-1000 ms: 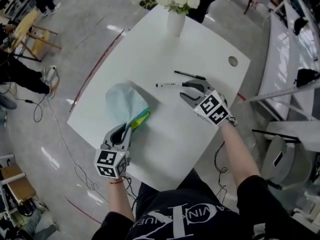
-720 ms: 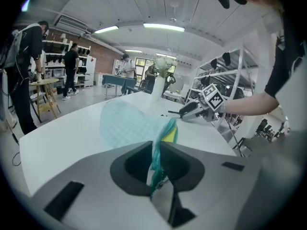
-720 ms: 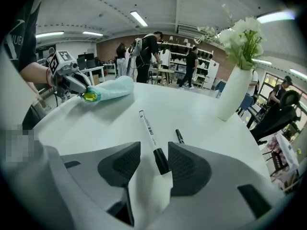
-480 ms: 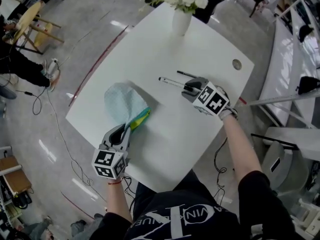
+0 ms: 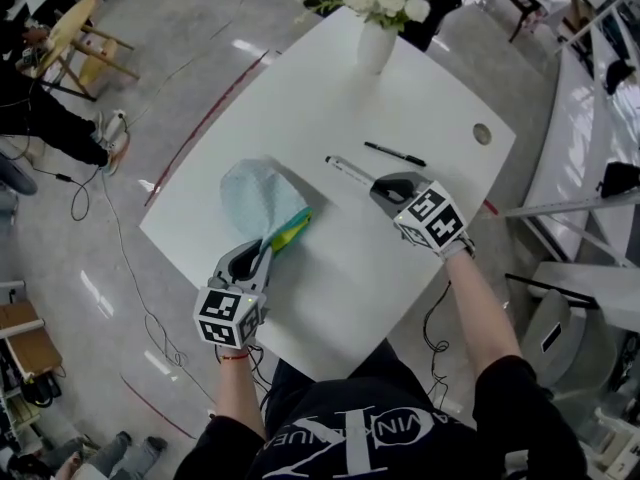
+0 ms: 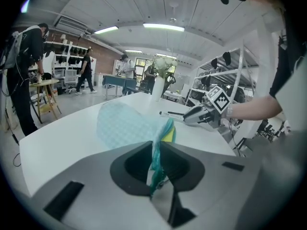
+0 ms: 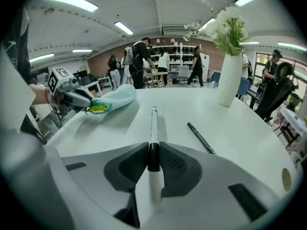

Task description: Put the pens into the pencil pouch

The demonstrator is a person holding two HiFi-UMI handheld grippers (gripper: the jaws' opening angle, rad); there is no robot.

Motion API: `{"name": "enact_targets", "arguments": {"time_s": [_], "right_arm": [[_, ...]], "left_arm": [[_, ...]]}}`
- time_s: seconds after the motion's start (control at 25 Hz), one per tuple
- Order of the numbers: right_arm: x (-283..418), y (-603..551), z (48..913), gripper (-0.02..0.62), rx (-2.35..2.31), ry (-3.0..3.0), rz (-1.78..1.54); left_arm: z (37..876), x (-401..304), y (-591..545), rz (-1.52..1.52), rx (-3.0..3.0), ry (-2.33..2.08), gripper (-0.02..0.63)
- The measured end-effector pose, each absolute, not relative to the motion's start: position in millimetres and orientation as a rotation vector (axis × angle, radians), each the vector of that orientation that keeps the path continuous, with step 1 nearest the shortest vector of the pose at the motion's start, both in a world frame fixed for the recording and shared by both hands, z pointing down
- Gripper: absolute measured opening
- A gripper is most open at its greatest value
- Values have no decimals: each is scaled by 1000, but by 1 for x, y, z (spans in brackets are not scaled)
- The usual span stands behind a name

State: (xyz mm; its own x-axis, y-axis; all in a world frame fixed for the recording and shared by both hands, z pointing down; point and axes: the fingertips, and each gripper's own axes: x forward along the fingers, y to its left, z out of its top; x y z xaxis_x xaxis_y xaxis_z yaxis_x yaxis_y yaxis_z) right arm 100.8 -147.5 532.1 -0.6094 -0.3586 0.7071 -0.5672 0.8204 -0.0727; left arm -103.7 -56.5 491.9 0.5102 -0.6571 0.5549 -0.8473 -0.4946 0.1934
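Note:
A light blue pencil pouch [image 5: 258, 196] with a teal and yellow mouth lies at the table's left. My left gripper [image 5: 262, 253] is shut on the mouth's edge, which stands pinched between the jaws in the left gripper view [image 6: 156, 164]. My right gripper [image 5: 385, 183] has just been closing, and its pads now press on a white marker [image 7: 154, 128] by its black cap. The marker [image 5: 348, 171] points out toward the pouch [image 7: 117, 96]. A thin black pen [image 5: 394, 153] lies loose on the table beyond the right gripper, to the marker's right [image 7: 201, 138].
A white vase [image 5: 375, 43] with white flowers stands at the table's far edge. A round hole [image 5: 483, 134] sits near the white table's [image 5: 330, 268] right corner. People and chairs stand on the floor off to the left.
The right gripper's jaws have closed on the white marker, which earlier lay on the table in front of them. The left gripper and the pouch have stayed put.

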Motion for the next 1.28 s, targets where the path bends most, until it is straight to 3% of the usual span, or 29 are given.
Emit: {"name": "enact_targets", "arguments": {"time_s": [0.48, 1.28], "right_arm": [[52, -78, 474, 80, 556, -2445, 458], [4, -32, 500, 81, 403, -2313, 622]], "left_arm": [[487, -106, -65, 588, 2273, -1306, 51], [471, -87, -66, 619, 2383, -1355, 51]]}}
